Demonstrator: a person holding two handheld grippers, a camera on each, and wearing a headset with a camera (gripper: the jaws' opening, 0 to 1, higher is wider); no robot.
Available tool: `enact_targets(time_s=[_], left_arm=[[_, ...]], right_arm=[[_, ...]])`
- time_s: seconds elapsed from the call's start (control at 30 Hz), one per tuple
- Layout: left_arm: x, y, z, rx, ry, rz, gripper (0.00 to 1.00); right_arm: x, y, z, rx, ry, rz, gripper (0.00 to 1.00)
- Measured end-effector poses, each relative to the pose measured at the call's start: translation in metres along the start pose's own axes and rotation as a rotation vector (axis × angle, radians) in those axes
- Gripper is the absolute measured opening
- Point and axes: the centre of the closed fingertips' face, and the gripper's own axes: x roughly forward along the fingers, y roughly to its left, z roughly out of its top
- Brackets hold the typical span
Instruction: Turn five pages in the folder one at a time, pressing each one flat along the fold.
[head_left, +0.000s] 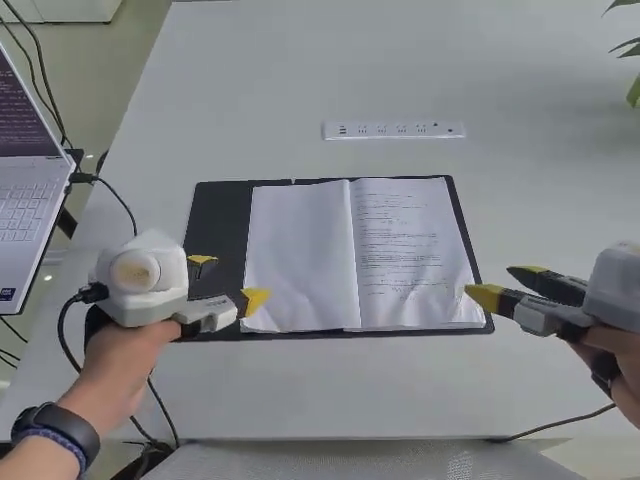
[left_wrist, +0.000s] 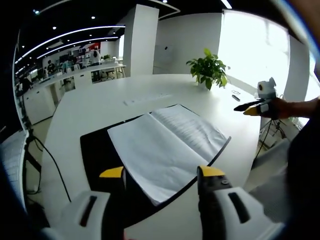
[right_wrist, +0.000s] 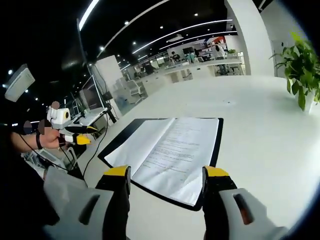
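Observation:
A black folder (head_left: 218, 235) lies open on the white table, with a blank left page (head_left: 298, 255) and a printed right page (head_left: 410, 245). My left gripper (head_left: 228, 282) is open over the folder's front left corner, its yellow tips apart; its own view shows the folder (left_wrist: 100, 150) and pages (left_wrist: 160, 145) ahead between the jaws. Just off the folder's front right corner, my right gripper (head_left: 508, 285) is open too. In the right gripper view the folder (right_wrist: 216, 145) and printed page (right_wrist: 175, 150) lie ahead, with the left gripper (right_wrist: 77, 134) far left.
A white power strip (head_left: 394, 130) lies beyond the folder. A laptop (head_left: 25, 200) stands at the left table edge, with black cables (head_left: 115, 195) running past the left hand. A potted plant (left_wrist: 209, 70) stands at the far side of the table (head_left: 300, 80).

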Motion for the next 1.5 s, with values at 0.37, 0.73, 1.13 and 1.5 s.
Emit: enact_targets(time_s=[0.37,0.73,1.13,1.5], left_arm=[[-0.029,-0.004,-0.001,0.002,-0.015,0.017,0.72],[-0.036,-0.013,-0.005,0.011,-0.005,0.013,0.77],[-0.023,-0.016,0.006,0.026,-0.003,-0.015,0.77],[0.019,-0.056,0.030,0.103,0.005,-0.117,0.76]], right_arm=[[-0.020,0.010,-0.009,0.011,-0.026,-0.025,0.67],[-0.033,0.008,-0.016,-0.014,-0.025,-0.049,0.75],[-0.034,0.007,-0.018,-0.004,-0.017,-0.058,0.76],[-0.041,-0.001,-0.024,0.018,-0.019,-0.069,0.75]])
